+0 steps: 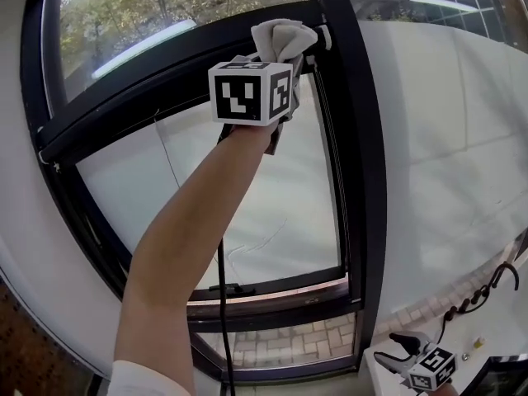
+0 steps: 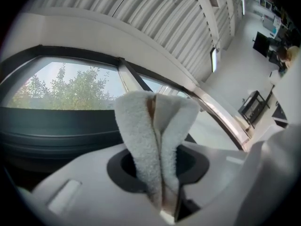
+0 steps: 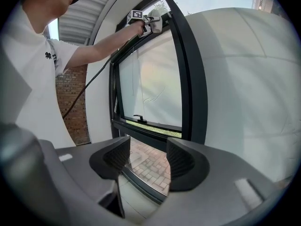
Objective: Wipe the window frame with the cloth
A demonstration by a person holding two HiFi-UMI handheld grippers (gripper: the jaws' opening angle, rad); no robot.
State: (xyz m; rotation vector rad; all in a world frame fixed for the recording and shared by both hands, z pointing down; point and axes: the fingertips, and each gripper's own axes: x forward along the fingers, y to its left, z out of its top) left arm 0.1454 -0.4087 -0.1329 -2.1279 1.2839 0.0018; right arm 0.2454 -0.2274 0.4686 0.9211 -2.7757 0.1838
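Observation:
My left gripper [image 1: 285,44] is raised to the top right corner of the black window frame [image 1: 165,60] and is shut on a grey cloth [image 1: 280,35]. The cloth presses against the upper crossbar next to the vertical post [image 1: 355,139]. In the left gripper view the folded cloth [image 2: 155,140] stands up between the jaws, with the dark crossbar [image 2: 56,126] just behind it. My right gripper [image 1: 394,349] hangs low at the bottom right, open and holding nothing. The right gripper view shows the left gripper [image 3: 153,22] and the cloth [image 3: 156,23] high on the frame [image 3: 188,79].
A black window handle [image 1: 224,288] sits on the lower sash bar. A black cable [image 1: 223,304] hangs down along my left arm. White wall [image 1: 445,155] fills the right side, with a dark cord [image 1: 487,291] lying on a ledge. Brick paving [image 1: 289,341] shows through the lower pane.

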